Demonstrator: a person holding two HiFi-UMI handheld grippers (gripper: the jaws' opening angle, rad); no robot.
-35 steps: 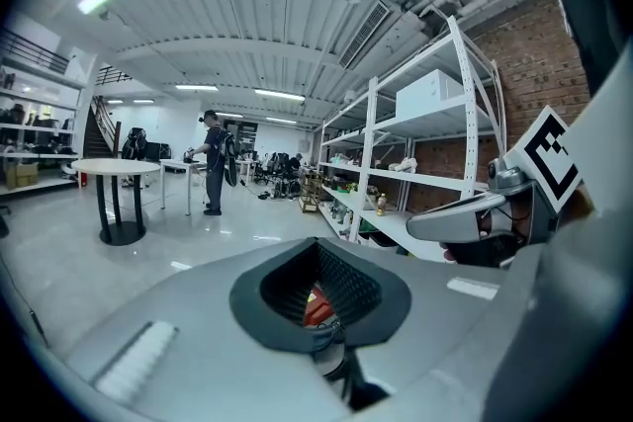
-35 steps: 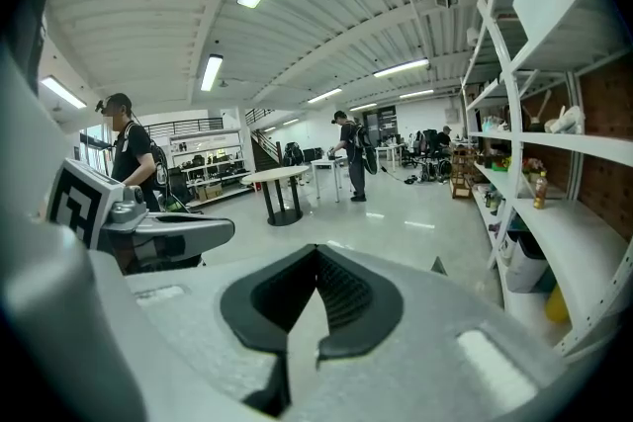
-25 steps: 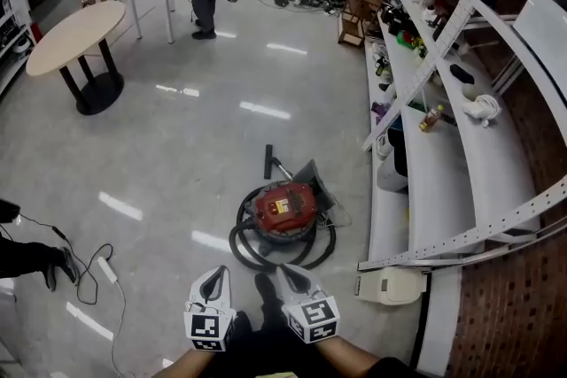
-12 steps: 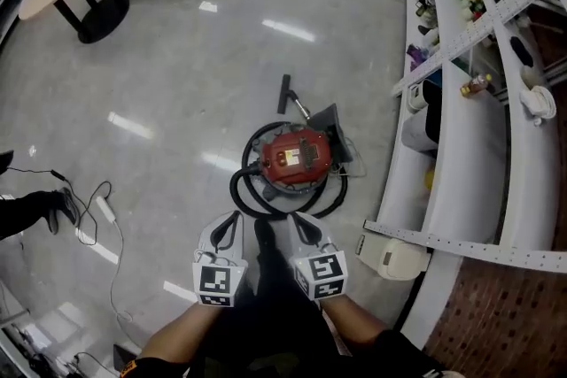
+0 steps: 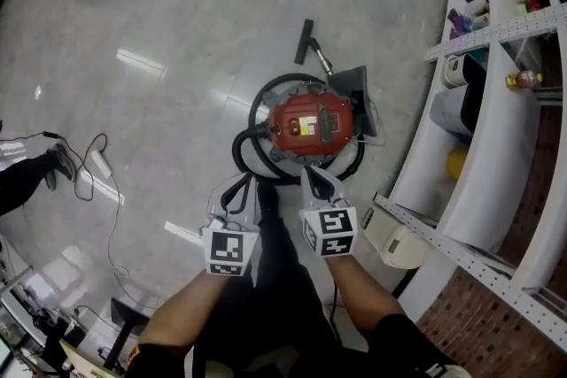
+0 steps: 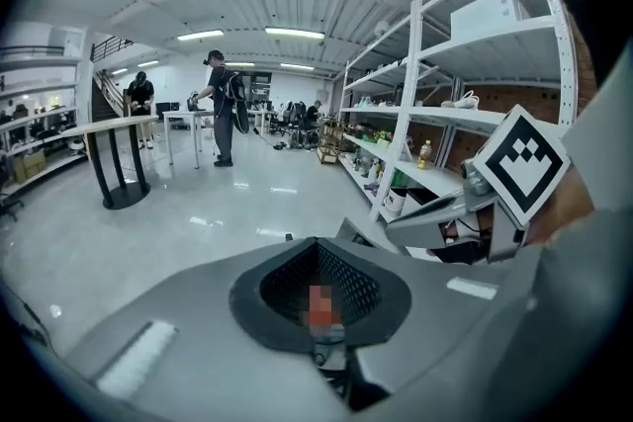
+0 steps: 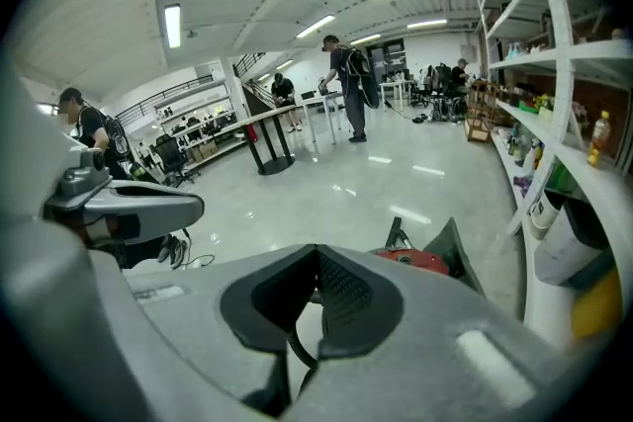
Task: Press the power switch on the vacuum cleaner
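- Vacuum cleaner (image 5: 306, 127), red, sits on the floor (image 5: 177, 31) at 12 o'clock from me, with its black hose (image 5: 240, 150) coiled around it.
- My left gripper (image 5: 239, 183) and right gripper (image 5: 312, 174) hover side by side at its 6 o'clock edge, jaws clenched on nothing.

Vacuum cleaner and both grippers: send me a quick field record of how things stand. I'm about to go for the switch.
vacuum cleaner: red, on the floor beside the shelving
hose: black, coiled round the body
floor nozzle: on the floor beyond the vacuum
power switch: too small to make out in the head view
left gripper: jaws together, empty, short of the vacuum
right gripper: jaws together, empty, close to the near side, no contact seen
task state: switch not yet pressed
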